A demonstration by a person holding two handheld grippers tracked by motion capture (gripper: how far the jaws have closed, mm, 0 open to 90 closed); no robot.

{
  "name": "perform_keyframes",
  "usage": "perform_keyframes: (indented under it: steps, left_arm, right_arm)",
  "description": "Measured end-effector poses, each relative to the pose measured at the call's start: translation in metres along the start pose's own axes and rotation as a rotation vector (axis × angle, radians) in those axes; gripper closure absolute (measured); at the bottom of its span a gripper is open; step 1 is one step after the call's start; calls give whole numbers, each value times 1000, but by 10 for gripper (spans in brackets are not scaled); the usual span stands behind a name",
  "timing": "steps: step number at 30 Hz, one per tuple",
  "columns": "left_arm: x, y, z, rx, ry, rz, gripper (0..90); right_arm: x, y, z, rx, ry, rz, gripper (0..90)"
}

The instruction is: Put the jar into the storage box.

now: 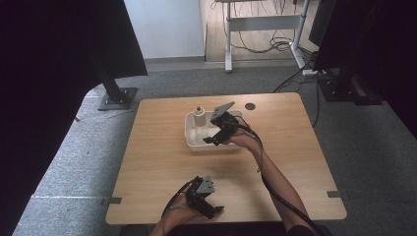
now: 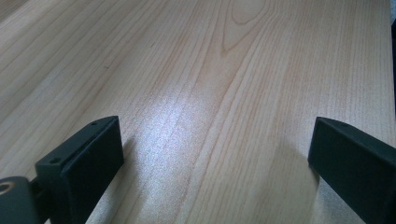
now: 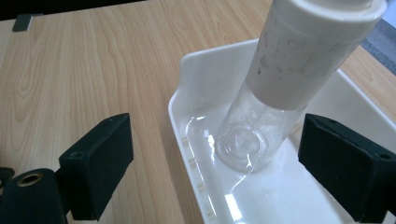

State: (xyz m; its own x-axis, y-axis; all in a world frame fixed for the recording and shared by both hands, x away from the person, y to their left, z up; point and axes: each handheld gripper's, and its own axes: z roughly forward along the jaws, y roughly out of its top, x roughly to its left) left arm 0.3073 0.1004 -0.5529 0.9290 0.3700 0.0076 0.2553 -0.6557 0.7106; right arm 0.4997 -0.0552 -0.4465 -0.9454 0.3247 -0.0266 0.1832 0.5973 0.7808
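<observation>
- High view, from above my side: the wooden table [image 1: 162, 162] carries a white tray [image 1: 193, 137] toward its far middle, with a bottle [image 1: 198, 116] upright in the tray's far left corner.
- My right gripper [image 1: 216, 140] hangs over the tray's near right part; my left gripper [image 1: 211, 210] sits close to the table's near edge, well apart from the tray.
- Risk, as I judge it — the clear bottle [image 3: 261, 126] with its white top is tall and narrow, so a jaw nudging it off-centre could tip it over in the tray [image 3: 187, 60], or drag the light tray across the wood.
- Right gripper [image 3: 212, 172]: jaws wide apart, holding nothing, the bottle beyond and between them, untouched.
- Left gripper [image 2: 215, 154]: jaws spread wide over bare table [image 2: 210, 70] — nothing held.
</observation>
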Motion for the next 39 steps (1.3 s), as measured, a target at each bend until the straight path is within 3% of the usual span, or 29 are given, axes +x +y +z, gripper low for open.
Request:
perform_keyframes:
  steps: [18,39]
  left_arm:
    - [0,0,0,0,0,-2,30]
    - [0,0,0,2,1,-2,30]
  right_arm:
    - [13,-21,-8,-8,8,3,91]
    - [24,-40,-25,4,-14,9,90]
